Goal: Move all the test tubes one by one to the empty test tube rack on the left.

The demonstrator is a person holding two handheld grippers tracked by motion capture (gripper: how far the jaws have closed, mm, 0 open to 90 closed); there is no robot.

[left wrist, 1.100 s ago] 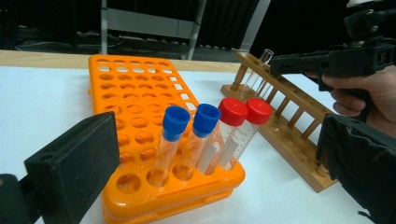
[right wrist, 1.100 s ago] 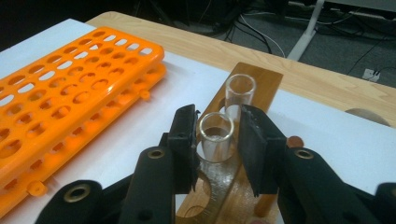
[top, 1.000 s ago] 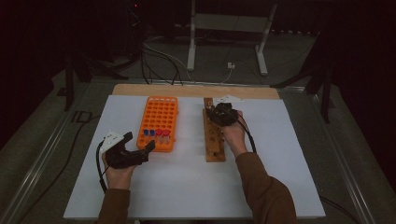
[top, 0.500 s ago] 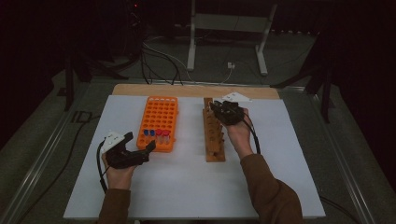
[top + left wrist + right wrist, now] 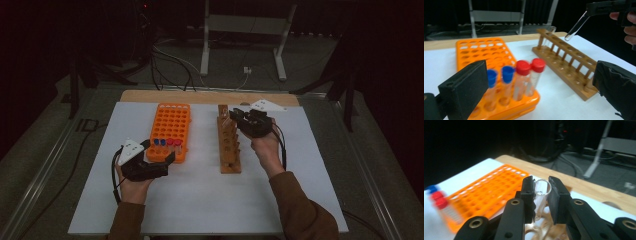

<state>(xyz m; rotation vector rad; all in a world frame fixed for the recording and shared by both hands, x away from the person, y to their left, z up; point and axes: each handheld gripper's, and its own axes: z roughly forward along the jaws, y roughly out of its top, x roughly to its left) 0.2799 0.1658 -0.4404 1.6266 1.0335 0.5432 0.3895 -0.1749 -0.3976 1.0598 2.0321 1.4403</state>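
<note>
The right tongs (image 5: 541,195) pinch a clear glass tube (image 5: 540,197) just under its open rim, so it hangs tilted above the wooden rack (image 5: 229,142), free of the holes. The left tongs (image 5: 536,82) stand wide by the near end of the orange rack (image 5: 170,130), framing its capped tubes (image 5: 522,75), probably ready to steady it on the white desk (image 5: 200,200).
</note>
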